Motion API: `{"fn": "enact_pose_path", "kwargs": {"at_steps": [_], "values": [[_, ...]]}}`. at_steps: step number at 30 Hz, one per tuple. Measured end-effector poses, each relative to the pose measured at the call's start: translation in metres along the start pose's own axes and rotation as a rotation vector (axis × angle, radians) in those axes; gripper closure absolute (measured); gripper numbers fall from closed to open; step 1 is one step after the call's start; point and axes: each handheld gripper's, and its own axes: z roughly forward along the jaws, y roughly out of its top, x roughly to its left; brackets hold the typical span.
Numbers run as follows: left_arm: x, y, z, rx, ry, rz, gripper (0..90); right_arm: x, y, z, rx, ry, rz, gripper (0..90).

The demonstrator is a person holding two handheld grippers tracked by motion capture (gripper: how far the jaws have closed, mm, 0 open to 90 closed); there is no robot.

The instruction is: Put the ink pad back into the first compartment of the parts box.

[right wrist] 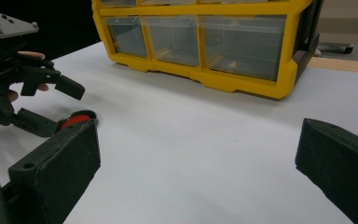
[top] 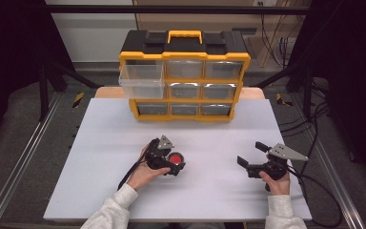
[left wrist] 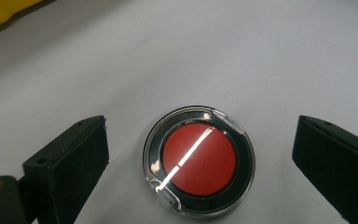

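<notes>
White tabletop (top: 124, 143) bears a red disc (left wrist: 199, 160) between the left gripper's (left wrist: 200, 154) spread, untouching jaws.

High view: overhead from the near edge, facing the far drawer cabinet (top: 184, 76) across the tabletop (top: 100, 138). Left gripper view: close, steeply down on the red disc (left wrist: 199, 160). Right gripper view: low, facing far-left; shares disc and cabinet.

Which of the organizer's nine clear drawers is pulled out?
The top-left drawer of the yellow organizer: it juts forward past the frame toward the table, while the other eight sit flush in their slots.
</notes>
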Motion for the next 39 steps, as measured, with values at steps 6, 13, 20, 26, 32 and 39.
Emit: {"fn": "enact_pose_path", "kwargs": {"at_steps": [6, 13, 20, 26, 32, 39], "values": [[0.0005, -0.0013, 0.0056, 0.025, 0.011, -0.006, 7.3, 0.0000, -0.0003, 0.0008, 0.005, 0.000, -0.002, 0.4], [0.0004, -0.0024, 0.0086, 0.046, 0.013, -0.010, 13.1, -0.0003, -0.0001, 0.0003, 0.004, -0.001, -0.002, 0.4], [-0.0006, -0.0028, 0.0095, 0.058, 0.012, 0.001, 19.6, -0.0004, 0.0000, 0.0001, 0.003, -0.003, -0.001, 0.4], [-0.0011, -0.0025, 0.0090, 0.064, 0.021, 0.013, 24.0, -0.0006, 0.0001, 0.0000, 0.001, -0.003, -0.002, 0.4], [-0.0026, -0.0021, 0.0088, 0.067, 0.022, 0.017, 26.8, -0.0007, 0.0001, 0.0000, 0.002, -0.004, -0.003, 0.4], [-0.0038, -0.0014, 0.0087, 0.074, 0.024, 0.026, 29.1, -0.0008, 0.0003, -0.0002, 0.000, -0.004, -0.002, 0.4]]}}
